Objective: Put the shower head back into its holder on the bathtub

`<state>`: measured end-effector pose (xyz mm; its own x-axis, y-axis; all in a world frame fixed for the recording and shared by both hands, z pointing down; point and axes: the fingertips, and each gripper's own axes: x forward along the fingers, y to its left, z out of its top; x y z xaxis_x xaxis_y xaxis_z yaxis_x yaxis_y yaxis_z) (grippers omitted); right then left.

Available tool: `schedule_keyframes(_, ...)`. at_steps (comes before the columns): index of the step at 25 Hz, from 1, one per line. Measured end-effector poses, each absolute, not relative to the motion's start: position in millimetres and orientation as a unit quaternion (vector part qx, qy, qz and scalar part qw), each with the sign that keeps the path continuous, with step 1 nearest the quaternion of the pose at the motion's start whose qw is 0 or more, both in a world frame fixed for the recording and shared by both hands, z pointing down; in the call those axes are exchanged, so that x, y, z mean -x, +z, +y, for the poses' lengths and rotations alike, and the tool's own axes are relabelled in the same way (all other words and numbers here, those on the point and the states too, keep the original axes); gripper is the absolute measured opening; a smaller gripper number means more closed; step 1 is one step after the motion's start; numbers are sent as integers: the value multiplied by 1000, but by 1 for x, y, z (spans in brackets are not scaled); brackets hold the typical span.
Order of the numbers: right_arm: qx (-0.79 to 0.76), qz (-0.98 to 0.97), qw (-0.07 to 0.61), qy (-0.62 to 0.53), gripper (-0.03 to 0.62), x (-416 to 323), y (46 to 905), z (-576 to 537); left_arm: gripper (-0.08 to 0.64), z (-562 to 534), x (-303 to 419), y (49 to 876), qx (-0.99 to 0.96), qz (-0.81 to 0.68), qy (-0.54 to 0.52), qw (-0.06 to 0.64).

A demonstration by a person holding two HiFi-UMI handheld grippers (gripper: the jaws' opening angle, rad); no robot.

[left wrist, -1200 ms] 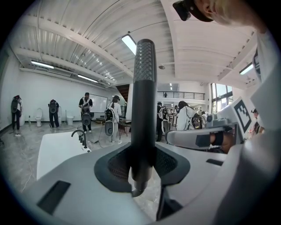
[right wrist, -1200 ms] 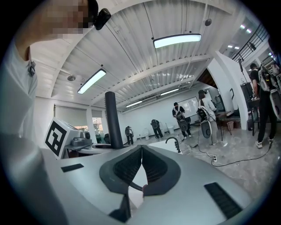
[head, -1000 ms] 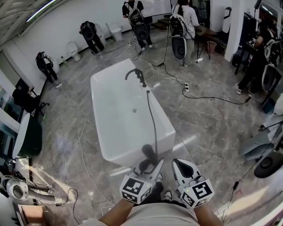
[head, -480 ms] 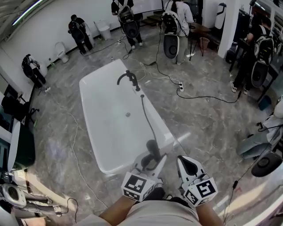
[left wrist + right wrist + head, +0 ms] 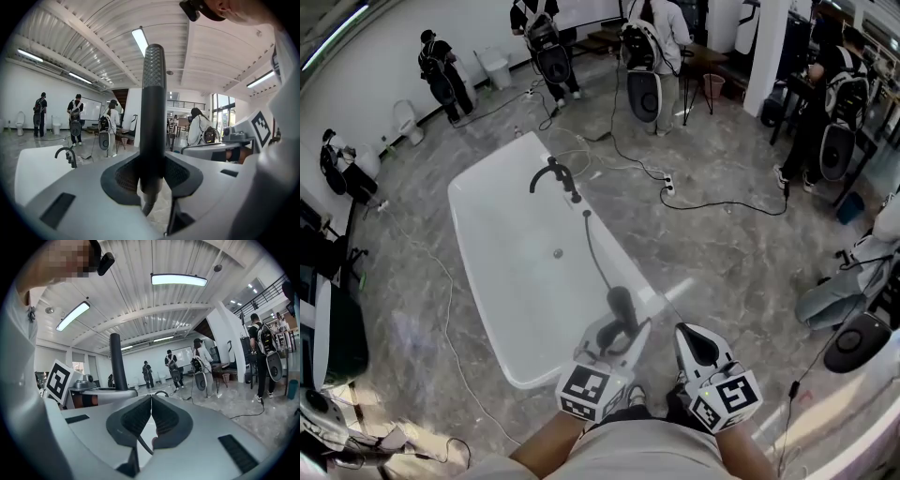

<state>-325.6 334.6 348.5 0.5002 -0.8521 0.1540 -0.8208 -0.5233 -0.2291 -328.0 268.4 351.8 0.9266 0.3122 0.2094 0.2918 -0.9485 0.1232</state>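
Note:
The shower head (image 5: pixel 621 307) is a dark slim wand; it stands upright between the pads of my left gripper (image 5: pixel 619 339), which is shut on its lower end. In the left gripper view the shower head (image 5: pixel 153 108) rises straight out of the left gripper (image 5: pixel 152 176). Its dark hose (image 5: pixel 598 258) runs back to the rim of the white bathtub (image 5: pixel 469 246), near the black tap (image 5: pixel 553 174). My right gripper (image 5: pixel 692 343) hangs beside the left one with its pads together and nothing in it (image 5: pixel 151 416). Both are held over the tub's near corner.
Several people (image 5: pixel 647 42) with equipment stand beyond the tub's far end. A black cable (image 5: pixel 722 204) with a white power strip (image 5: pixel 667 185) trails on the grey floor to the right, and a thin cable (image 5: pixel 450 309) to the left. Toilets (image 5: pixel 495 66) line the far wall.
Both grippers moved on together beside the tub, the shower head still in the left one. In the head view the tub has slid left and turned.

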Motion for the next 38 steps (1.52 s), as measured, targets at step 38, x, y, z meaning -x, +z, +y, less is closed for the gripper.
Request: schedule_keyframes(38, 747, 639, 65, -169, 15, 34, 378, 353, 121, 279, 62, 362, -987, -69, 129, 59)
